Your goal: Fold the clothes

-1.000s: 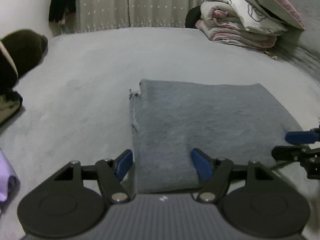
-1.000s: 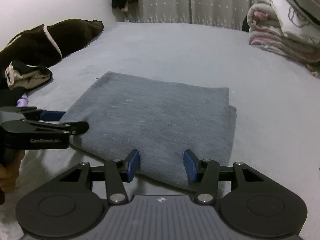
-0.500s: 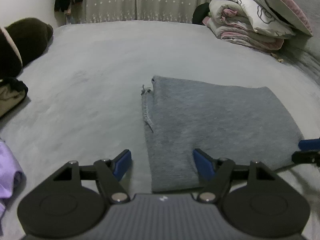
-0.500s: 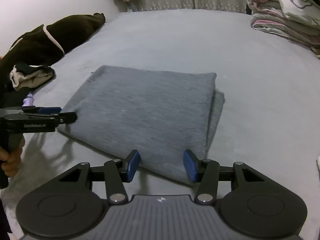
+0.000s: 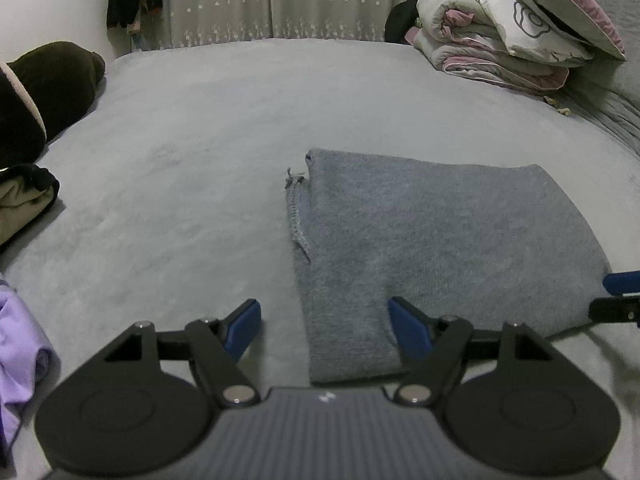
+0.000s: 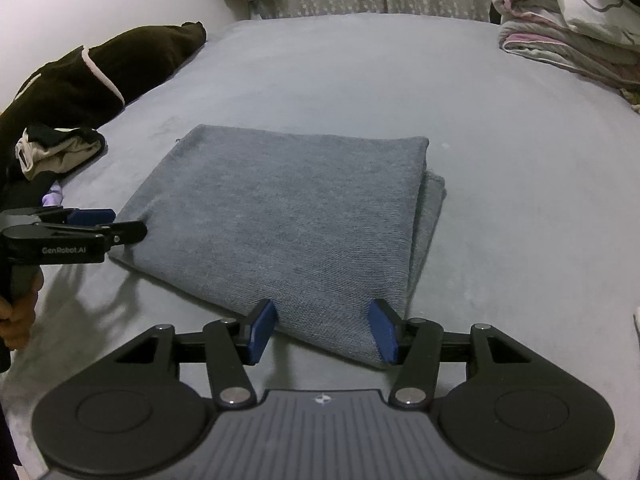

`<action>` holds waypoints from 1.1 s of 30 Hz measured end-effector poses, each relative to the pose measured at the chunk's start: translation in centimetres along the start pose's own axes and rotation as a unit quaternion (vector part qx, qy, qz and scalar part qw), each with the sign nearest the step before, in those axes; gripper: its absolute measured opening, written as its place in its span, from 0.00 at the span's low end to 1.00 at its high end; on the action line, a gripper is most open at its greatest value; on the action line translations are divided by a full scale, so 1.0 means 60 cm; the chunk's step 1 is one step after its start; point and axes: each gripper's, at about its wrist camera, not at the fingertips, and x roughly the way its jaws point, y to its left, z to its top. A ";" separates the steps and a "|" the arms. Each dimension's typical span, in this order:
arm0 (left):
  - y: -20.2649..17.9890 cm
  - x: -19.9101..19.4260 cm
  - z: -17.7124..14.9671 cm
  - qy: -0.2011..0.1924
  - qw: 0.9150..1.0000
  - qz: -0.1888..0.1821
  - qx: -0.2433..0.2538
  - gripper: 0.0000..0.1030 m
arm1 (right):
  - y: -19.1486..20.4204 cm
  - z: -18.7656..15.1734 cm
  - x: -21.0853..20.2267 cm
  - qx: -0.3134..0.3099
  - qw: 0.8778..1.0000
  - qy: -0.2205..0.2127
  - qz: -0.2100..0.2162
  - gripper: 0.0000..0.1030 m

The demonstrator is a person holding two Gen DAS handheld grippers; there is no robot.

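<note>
Jaws of both grippers, left (image 5: 325, 326) and right (image 6: 322, 330), are set apart and have just been opening; nothing is clamped. Each is held at a near corner of the folded grey cloth (image 6: 296, 216), laid flat on the bed (image 5: 208, 128), presumably released for the next fold

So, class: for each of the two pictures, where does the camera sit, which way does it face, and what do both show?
Left wrist: on the left gripper, looking down over the folded grey garment; the right gripper shows at the picture's right edge.
Right wrist: on the right gripper, facing the same garment; a hand holds the left gripper.
Shared: garment, grey bed, bedding pile.
</note>
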 end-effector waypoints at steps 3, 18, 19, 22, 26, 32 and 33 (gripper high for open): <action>0.000 -0.001 0.000 0.000 1.000 0.000 0.001 0.71 | -0.003 0.000 0.000 0.002 1.000 0.000 0.002 0.51; 0.022 -0.015 0.008 0.025 0.999 -0.014 -0.028 0.72 | 0.003 0.002 -0.005 -0.013 1.000 0.005 -0.007 0.53; 0.026 -0.015 0.008 0.026 0.999 -0.013 -0.030 0.72 | 0.002 0.003 -0.006 -0.016 1.000 0.006 -0.009 0.53; 0.043 -0.011 0.009 0.038 0.998 -0.007 -0.048 0.72 | -0.006 0.002 -0.005 -0.016 0.999 0.018 -0.024 0.65; 0.056 -0.012 0.011 0.045 0.996 -0.018 -0.071 0.72 | -0.016 0.000 -0.006 -0.009 0.999 0.026 -0.033 0.67; 0.075 -0.017 0.017 0.055 0.989 -0.049 -0.127 0.72 | -0.030 0.007 -0.022 0.059 0.998 0.000 0.025 0.73; 0.086 -0.017 0.019 0.058 0.985 -0.059 -0.149 0.72 | -0.037 0.008 -0.023 0.076 0.997 -0.004 0.030 0.74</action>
